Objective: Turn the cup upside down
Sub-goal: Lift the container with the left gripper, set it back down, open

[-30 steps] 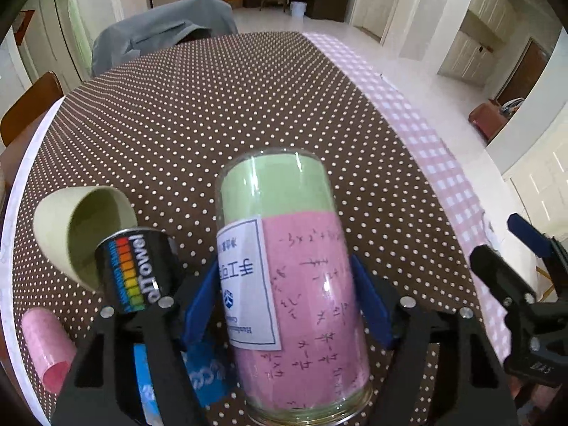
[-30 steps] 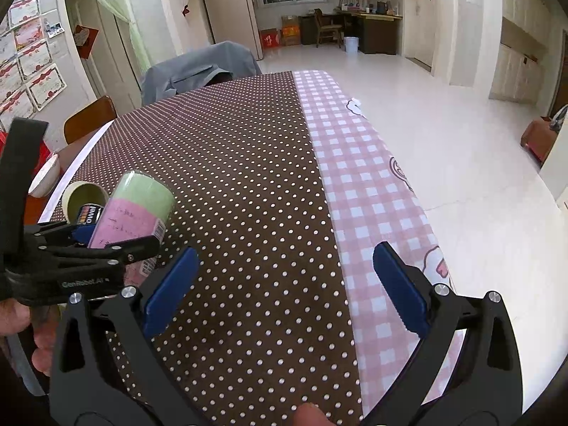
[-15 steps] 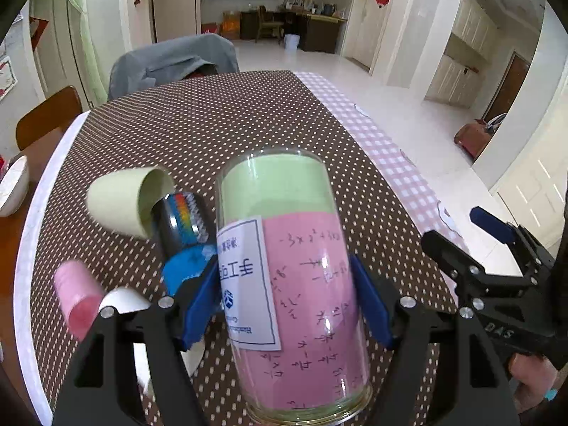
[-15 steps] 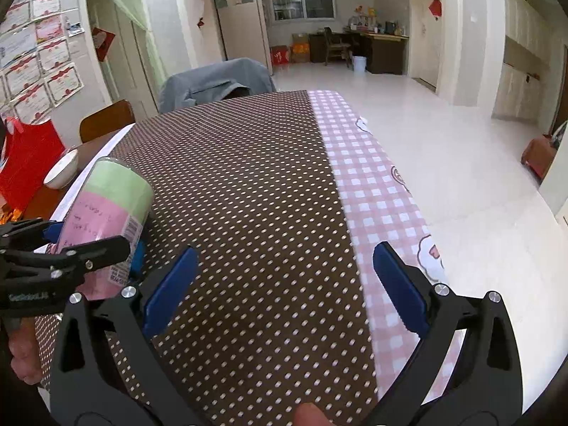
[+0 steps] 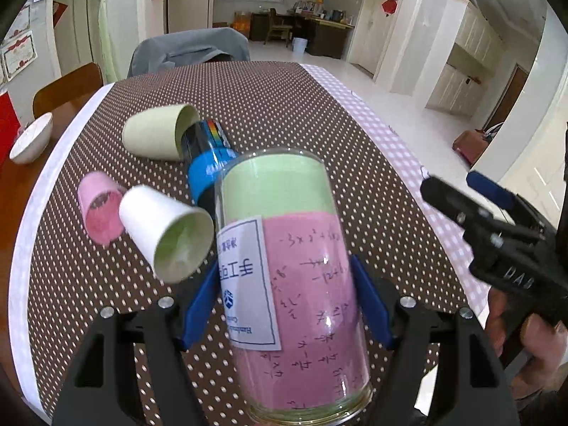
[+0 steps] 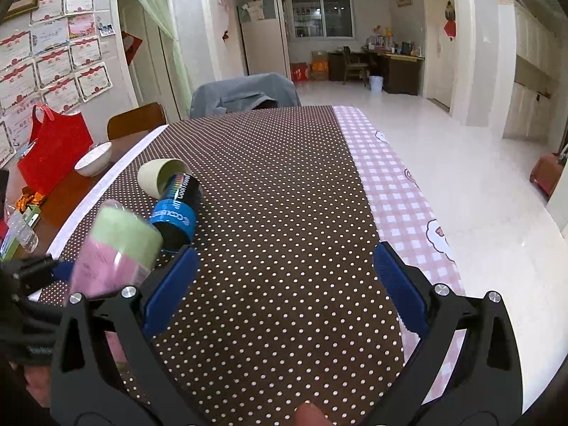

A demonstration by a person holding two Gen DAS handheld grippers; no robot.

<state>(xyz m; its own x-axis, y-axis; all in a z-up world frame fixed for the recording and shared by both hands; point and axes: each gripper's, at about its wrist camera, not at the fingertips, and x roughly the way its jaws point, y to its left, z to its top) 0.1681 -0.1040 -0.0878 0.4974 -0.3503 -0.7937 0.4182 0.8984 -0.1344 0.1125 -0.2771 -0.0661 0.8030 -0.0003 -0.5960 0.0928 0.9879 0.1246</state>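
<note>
Polka-dot tablecloth [image 6: 277, 213], tiled room, left hand-held gripper [image 5: 284, 305] clamping cup [image 5: 291, 269], right hand-held gripper [image 6: 280, 284] apart.

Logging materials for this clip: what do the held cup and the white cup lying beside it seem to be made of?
The held cup, clamped in the left gripper, looks like clear glass or hard plastic: glossy highlights, a thick transparent rim, pink and green paper showing through the wall. The white cup looks like matte paper: thin wall, rolled lip, no shine, though thin plastic cannot be excluded.
</note>
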